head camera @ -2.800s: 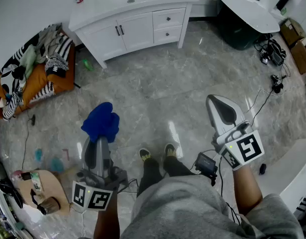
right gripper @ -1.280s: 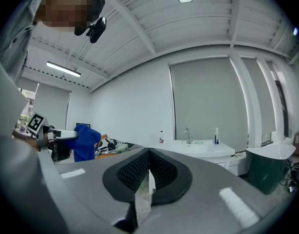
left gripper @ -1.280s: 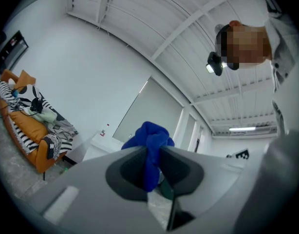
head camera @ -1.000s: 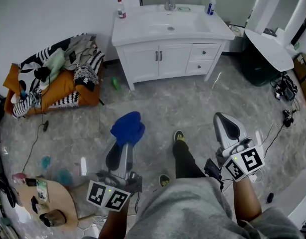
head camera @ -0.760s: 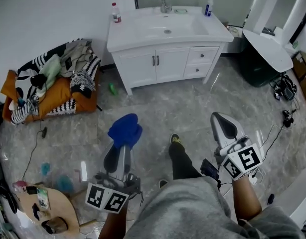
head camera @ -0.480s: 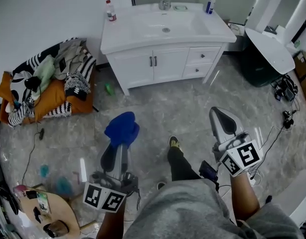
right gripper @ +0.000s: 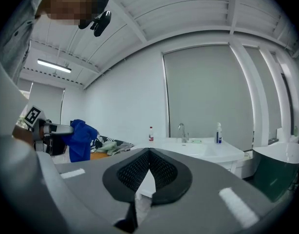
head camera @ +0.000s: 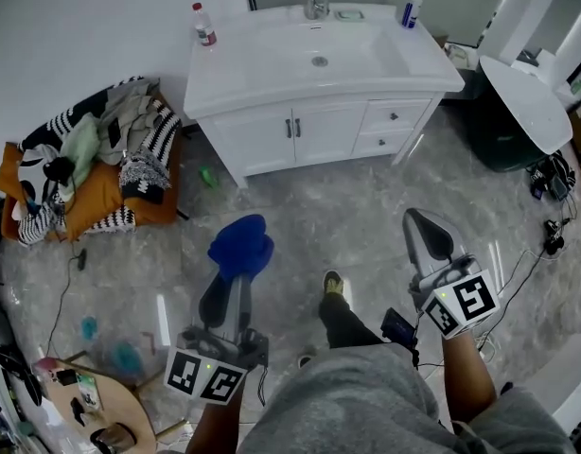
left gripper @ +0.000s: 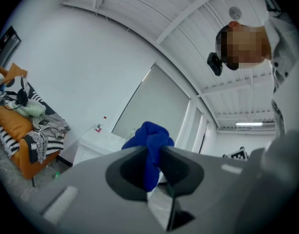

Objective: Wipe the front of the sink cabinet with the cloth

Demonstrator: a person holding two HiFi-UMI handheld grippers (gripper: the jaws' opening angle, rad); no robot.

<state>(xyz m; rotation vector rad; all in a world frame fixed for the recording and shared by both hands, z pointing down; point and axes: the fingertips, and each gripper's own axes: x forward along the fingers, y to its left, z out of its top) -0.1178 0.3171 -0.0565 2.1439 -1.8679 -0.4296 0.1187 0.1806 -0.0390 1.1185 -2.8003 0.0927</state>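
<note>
- Holding blue cloth (head camera: 241,245) pinched in my left gripper (left gripper: 153,155); right gripper (right gripper: 149,152) closed, empty;
- Sink cabinet (head camera: 309,138) well apart; I'd step closer, then press cloth flat against its front.

We find no word, brand or number that we can read. The left cube (head camera: 205,378), at the back of the left gripper (head camera: 237,272), and the right cube (head camera: 461,301), at the back of the right gripper (head camera: 419,219), bear only black-and-white square markers, blocky patterns with no letters. Far ahead of the left gripper's tips, a small bottle (head camera: 203,25) wears a red band as a label. Far ahead of the right gripper's tips stands a blue spray bottle (head camera: 410,6). Any print on either is too small to make out.
</note>
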